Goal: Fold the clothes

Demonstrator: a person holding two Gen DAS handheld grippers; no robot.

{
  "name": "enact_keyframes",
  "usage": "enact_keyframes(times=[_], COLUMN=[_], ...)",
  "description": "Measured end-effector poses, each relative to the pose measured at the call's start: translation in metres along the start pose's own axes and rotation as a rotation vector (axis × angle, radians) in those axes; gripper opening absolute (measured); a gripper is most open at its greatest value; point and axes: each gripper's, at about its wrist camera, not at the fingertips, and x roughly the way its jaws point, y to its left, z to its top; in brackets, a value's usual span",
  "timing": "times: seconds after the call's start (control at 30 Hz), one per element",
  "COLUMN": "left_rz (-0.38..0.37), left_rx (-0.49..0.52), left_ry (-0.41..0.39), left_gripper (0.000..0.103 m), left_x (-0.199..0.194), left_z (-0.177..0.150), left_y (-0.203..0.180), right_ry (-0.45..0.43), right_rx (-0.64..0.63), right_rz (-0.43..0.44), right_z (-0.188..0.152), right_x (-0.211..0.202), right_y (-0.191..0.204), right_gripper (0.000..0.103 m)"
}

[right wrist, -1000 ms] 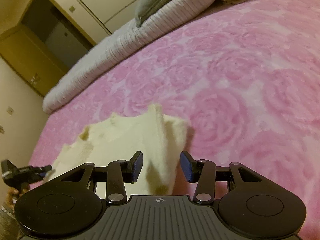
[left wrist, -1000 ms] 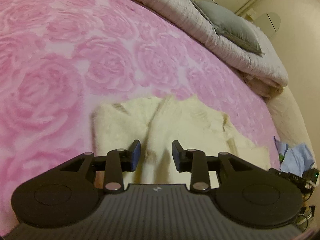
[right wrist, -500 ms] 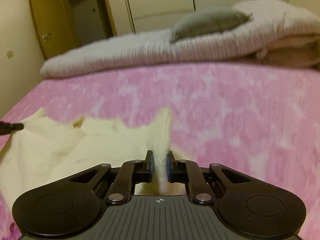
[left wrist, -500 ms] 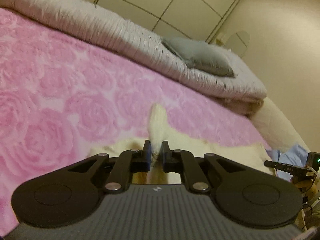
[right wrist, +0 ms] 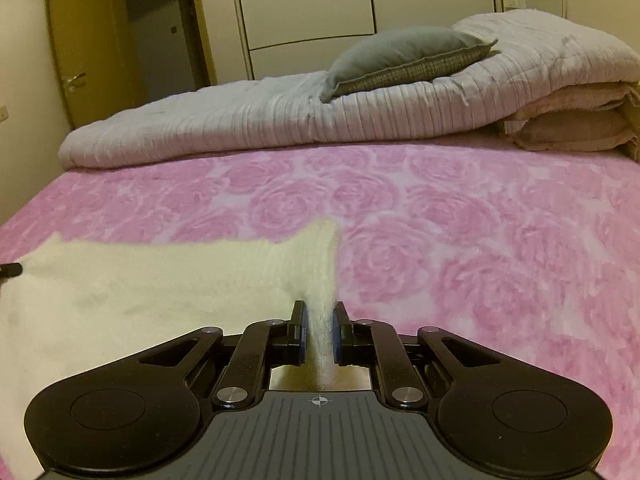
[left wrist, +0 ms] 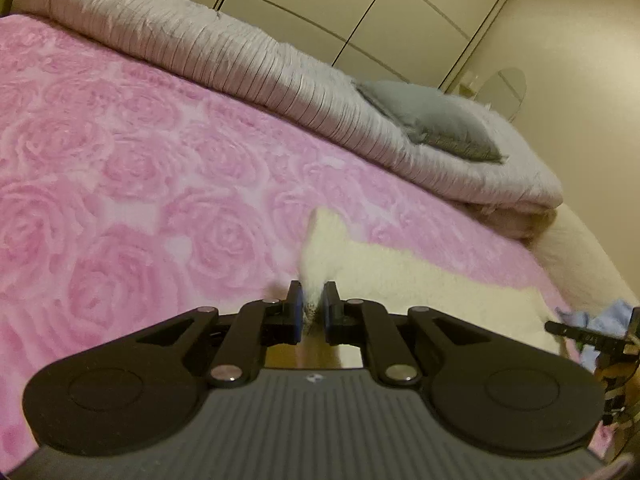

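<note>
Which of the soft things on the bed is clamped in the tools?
The cream sweater: both tools, left tool and right tool, pinch its edge. The grey pillow lies untouched.

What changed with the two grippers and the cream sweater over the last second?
Both took hold: the left hand-held gripper and right hand-held gripper, open a second ago, closed on the cream sweater edge and lifted, stretching it between them. The pink rose blanket, folded quilt and grey pillow stayed put.
</note>
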Motion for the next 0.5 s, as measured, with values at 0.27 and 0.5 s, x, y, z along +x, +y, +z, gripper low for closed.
enact_keyframes(times=[0.27,0.5], left_rz=[0.001,0.093], left_rx=[-0.018,0.008], left_ry=[-0.010,0.087], left_gripper=[0.007,0.011], left_x=[0.017,0.045], left_z=[0.002,-0.009], left_y=[0.006,0.013], right_ry=[0.007,0.129], right_rx=[0.045,0.092], right_rz=[-0.015,-0.022], right_z=[-0.007,-0.014], right_x=[0.022,0.045], right_y=[-0.009,-0.018], right_gripper=[0.010,0.012])
